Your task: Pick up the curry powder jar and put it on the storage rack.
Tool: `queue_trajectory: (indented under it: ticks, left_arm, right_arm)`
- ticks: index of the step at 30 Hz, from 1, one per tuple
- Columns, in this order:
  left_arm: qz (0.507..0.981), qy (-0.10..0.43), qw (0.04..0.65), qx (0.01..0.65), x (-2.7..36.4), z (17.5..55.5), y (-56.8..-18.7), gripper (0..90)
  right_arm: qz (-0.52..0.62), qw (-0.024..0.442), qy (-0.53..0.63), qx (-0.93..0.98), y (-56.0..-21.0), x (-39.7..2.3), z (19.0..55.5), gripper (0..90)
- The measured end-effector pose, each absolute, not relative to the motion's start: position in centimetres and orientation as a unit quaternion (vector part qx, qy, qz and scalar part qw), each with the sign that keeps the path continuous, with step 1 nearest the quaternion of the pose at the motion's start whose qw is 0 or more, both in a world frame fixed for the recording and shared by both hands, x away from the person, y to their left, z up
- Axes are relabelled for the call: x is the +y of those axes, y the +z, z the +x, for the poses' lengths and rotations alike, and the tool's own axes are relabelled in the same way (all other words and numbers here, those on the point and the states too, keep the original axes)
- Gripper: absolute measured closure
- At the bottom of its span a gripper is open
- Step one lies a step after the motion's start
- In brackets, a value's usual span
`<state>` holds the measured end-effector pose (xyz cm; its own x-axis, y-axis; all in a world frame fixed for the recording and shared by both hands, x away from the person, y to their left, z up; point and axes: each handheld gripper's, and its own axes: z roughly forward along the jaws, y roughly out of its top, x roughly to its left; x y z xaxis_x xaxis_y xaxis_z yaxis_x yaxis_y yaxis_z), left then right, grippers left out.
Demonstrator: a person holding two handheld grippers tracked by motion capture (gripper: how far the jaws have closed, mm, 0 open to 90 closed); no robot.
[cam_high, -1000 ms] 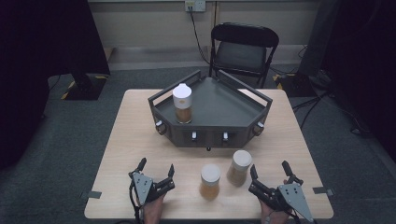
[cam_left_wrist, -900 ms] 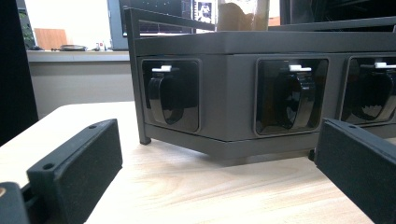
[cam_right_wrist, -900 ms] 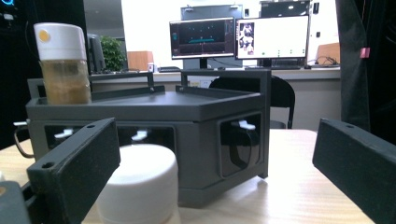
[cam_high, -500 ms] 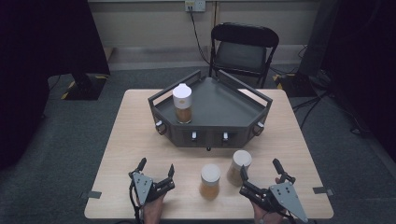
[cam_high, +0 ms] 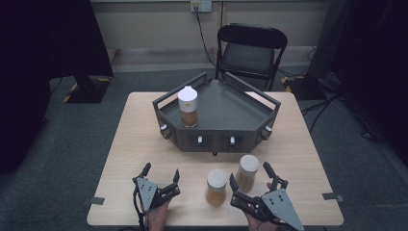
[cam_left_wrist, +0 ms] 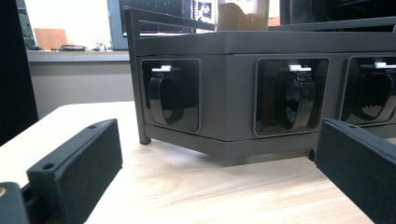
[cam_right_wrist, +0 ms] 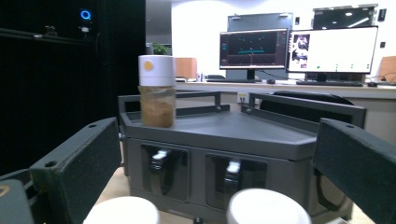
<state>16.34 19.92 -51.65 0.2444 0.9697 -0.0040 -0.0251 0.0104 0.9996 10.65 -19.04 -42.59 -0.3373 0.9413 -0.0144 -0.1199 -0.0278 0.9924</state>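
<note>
A pale wooden surface (cam_high: pixel 139 139) stands on grey carpet, a black folding chair (cam_high: pixel 251 48) beyond its far edge; a dark tray (cam_high: pixel 231 108) at mid-surface holds one white-lidded jar (cam_high: pixel 187 107) of brown powder; two like jars (cam_high: pixel 216 187) (cam_high: pixel 248 172) stand near the front edge; left gripper (cam_high: pixel 161 174) and right gripper (cam_high: pixel 250 178) both released, the right just before the right-hand jar.

Lab or research office, my workbench inside it. Pale wooden table (cam_high: pixel 144 144) on grey carpet, black curtains at both sides, folding chair (cam_high: pixel 252 50) behind table, wall socket (cam_high: pixel 201 6) with cable hanging down. From my right gripper view: desk with two lit monitors (cam_right_wrist: pixel 254 49) showing plots, keyboard and mouse, dark equipment rack with blue light (cam_right_wrist: pixel 85 14).
</note>
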Motion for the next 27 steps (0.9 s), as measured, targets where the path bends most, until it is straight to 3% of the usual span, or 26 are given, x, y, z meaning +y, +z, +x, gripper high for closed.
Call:
queue_trajectory:
  ticks: [27]
  left_arm:
    - [0.549, 0.439, 0.566, 0.430, 19.9, 16.3, -51.7, 0.3]
  right_arm:
    - [0.356, 0.403, 0.613, 0.579, -44.5, -15.5, 11.2, 0.7]
